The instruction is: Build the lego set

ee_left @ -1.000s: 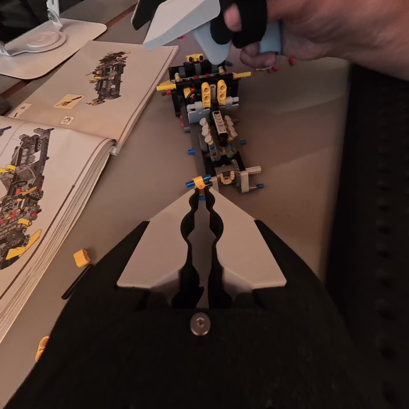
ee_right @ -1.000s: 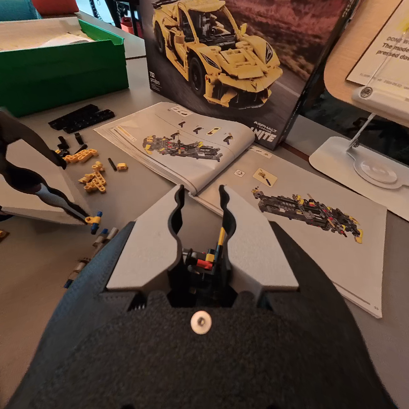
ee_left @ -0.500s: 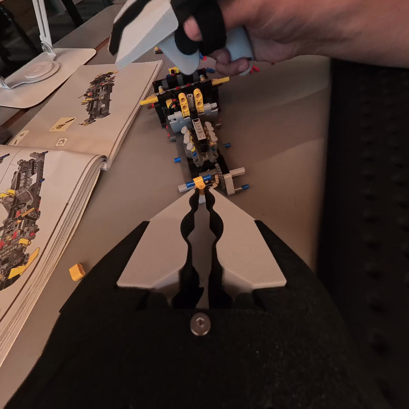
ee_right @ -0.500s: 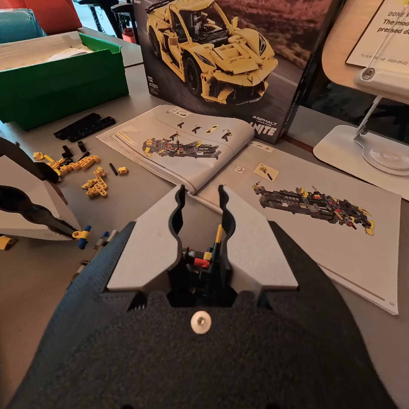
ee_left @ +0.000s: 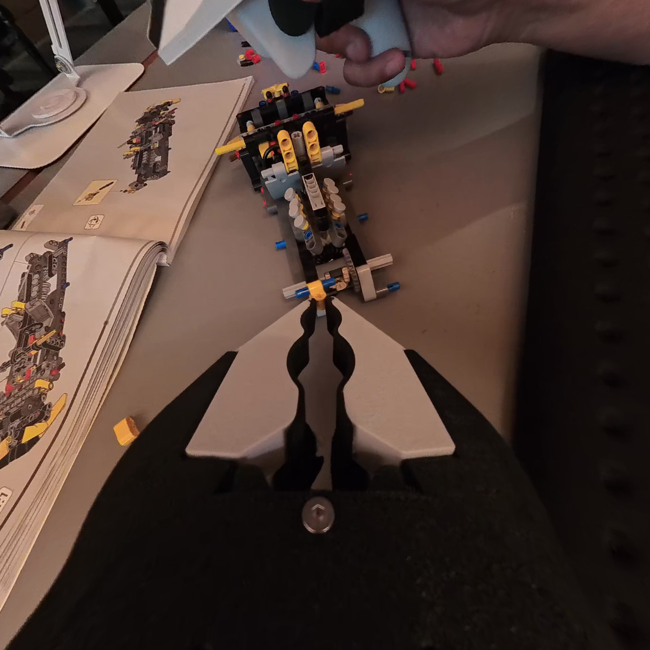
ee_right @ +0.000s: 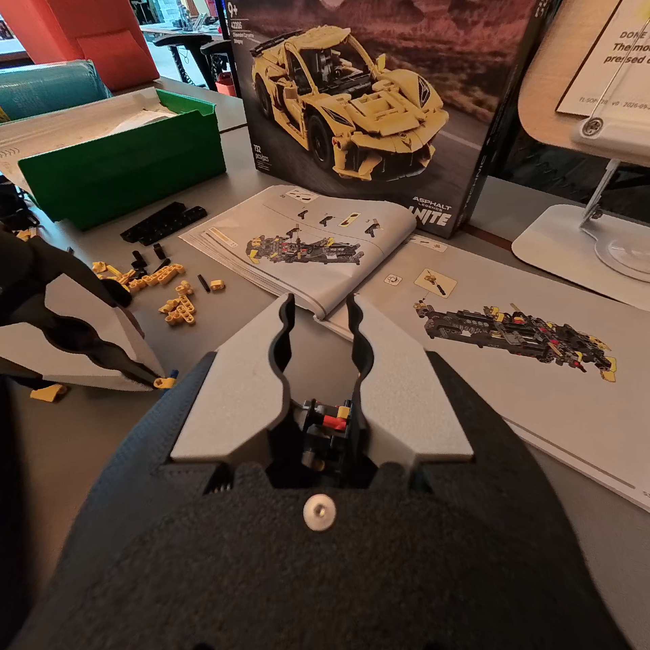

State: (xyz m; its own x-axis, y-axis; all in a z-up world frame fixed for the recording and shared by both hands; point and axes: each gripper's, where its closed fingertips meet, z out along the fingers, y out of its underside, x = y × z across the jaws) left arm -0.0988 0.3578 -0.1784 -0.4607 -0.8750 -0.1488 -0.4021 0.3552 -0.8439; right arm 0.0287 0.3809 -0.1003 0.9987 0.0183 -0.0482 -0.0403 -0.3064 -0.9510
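Left hand-held gripper (ee_left: 319,305) pinches a yellow connector (ee_left: 316,289) at the chassis (ee_left: 309,197); right hand-held gripper (ee_right: 320,309) gapes over it. Green bin (ee_right: 123,169), tabletop's far left corner, holds white packaging (ee_right: 140,118).

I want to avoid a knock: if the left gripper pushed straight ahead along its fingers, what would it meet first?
The left gripper, shut on a yellow connector, would probably drive it into the chassis's near end; depth is unclear.

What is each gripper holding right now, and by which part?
The left gripper pinches the small yellow connector by its lower stub. The right gripper straddles the chassis end deep between its fingers; contact cannot be told.
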